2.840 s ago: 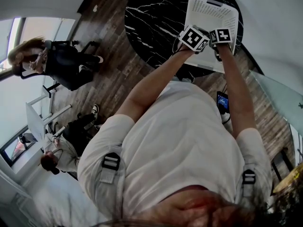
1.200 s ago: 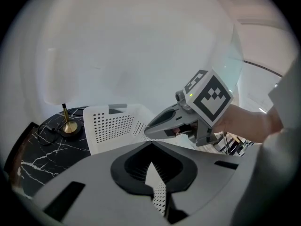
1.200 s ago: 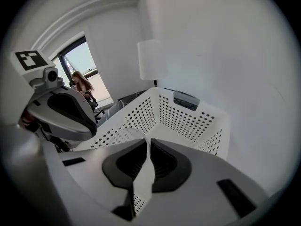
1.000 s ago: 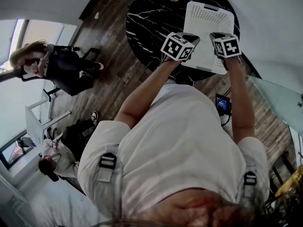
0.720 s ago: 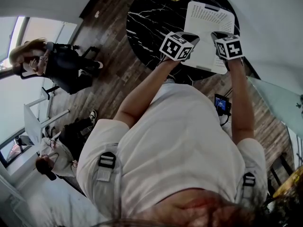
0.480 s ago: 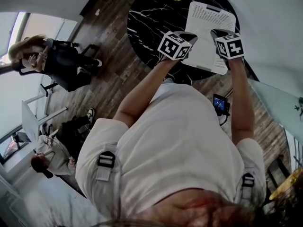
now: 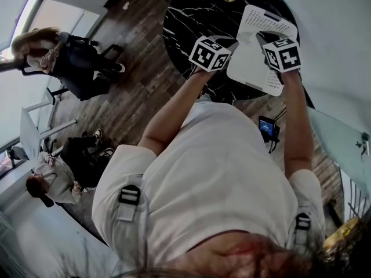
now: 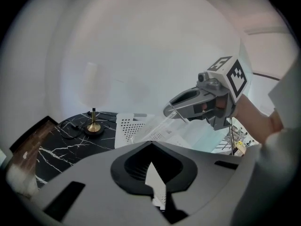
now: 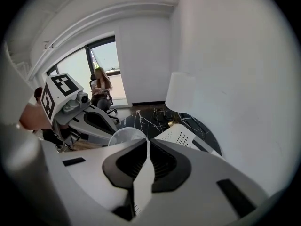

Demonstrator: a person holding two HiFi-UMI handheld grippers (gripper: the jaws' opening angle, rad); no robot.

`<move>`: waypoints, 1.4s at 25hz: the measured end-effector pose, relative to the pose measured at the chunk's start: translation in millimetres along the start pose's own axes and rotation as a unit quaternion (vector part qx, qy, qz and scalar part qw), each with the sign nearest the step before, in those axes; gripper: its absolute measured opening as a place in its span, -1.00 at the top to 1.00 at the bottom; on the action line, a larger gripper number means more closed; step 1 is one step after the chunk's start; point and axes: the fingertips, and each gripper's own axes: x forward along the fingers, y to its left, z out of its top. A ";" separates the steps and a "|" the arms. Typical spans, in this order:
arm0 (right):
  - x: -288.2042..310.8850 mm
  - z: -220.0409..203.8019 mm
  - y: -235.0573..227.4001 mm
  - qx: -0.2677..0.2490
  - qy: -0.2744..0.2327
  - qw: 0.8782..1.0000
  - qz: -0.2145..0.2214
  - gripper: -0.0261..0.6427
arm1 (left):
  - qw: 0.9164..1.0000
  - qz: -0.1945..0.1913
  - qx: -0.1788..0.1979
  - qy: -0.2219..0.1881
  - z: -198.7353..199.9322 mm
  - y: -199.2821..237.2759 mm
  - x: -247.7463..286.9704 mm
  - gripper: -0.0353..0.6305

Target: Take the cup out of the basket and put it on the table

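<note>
Pinches the rim of the clear cup [image 9: 127, 136] in narrow right fingers [image 9: 169, 164], up over the basket [image 7: 255, 74] at the counter's [image 7: 185, 16] 3 o'clock side, probably to carry it to bare marble, with left fingers [image 8: 131, 166] nearly shut by the basket's 9 o'clock edge, likely bracing it.

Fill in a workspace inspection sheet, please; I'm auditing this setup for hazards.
Surface: round black marble table.
Job's things: clear cup held aloft; white basket on table.
Clutter: lamp on table.
Grippers: right gripper, tongs shut on clear cup's wall; left gripper, tongs shut, empty.
Cables: cord beside lamp's base.
Surroundings: wood floor, window, small screen on floor, person on chair, another person.
</note>
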 end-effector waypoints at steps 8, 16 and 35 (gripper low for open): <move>20.3 35.2 35.4 -0.042 -0.006 0.998 0.038 0.84 | 0.999 0.035 -0.022 -0.019 -3.2 27.2 -31.6 0.88; 52.0 52.7 71.1 -0.089 0.012 0.993 0.077 0.84 | 0.995 0.074 -0.053 -0.030 -20.5 56.4 -64.3 0.88; 105.4 41.9 98.8 -0.116 0.064 0.986 0.104 0.84 | 0.993 0.083 -0.081 -0.005 -51.7 93.2 -70.1 0.88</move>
